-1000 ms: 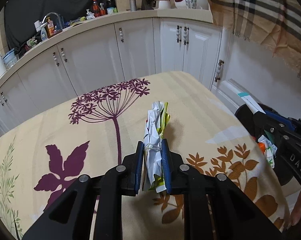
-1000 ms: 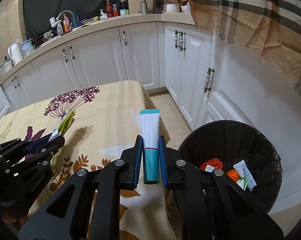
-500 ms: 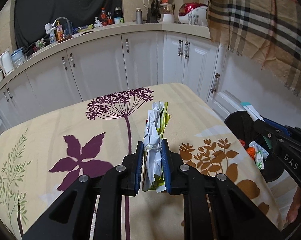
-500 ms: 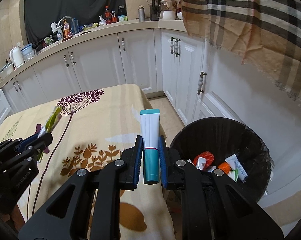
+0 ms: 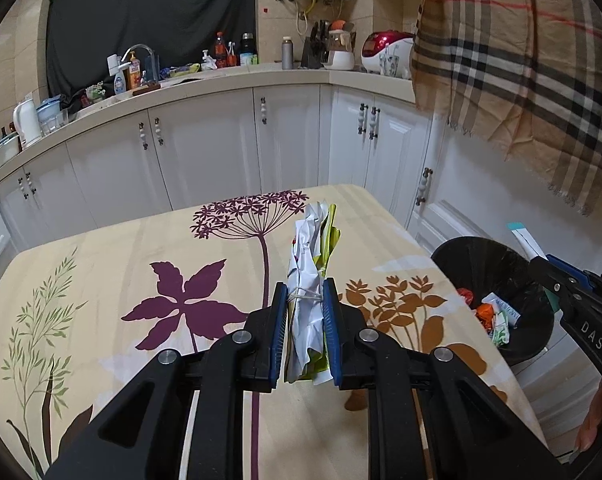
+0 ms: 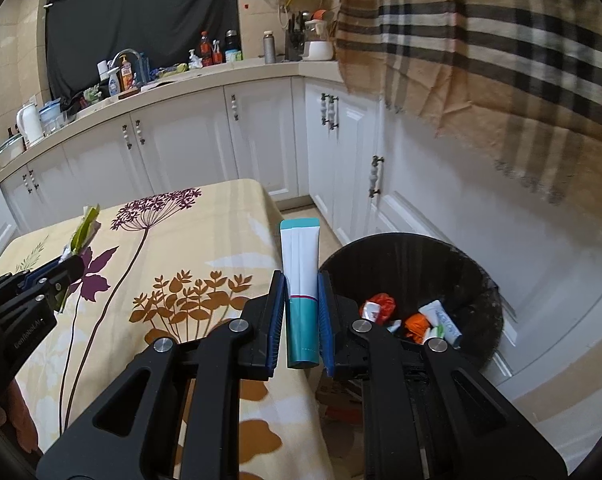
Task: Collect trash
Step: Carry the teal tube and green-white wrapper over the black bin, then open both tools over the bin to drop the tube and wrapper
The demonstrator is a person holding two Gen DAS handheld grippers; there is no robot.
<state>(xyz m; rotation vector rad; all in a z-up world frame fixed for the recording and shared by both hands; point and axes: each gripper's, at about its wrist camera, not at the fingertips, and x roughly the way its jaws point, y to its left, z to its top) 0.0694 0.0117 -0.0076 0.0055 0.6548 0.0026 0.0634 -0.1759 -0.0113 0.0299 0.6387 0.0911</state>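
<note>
The right tool gripped a tube beside the bin; the left tool pinched crumpled wrappers above the tabletop (bin well right). Each load should probably hang squarely over the opening before release

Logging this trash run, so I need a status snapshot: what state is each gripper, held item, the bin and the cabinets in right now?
left gripper: shut on the crumpled wrapper
crumpled wrapper: pinched upright, above the table
right gripper: shut on the tube
tube: upright, held near the bin's rim
trash bin: open, lined, partly filled with trash
table: covered by a floral cloth
cabinet doors: closed
</note>
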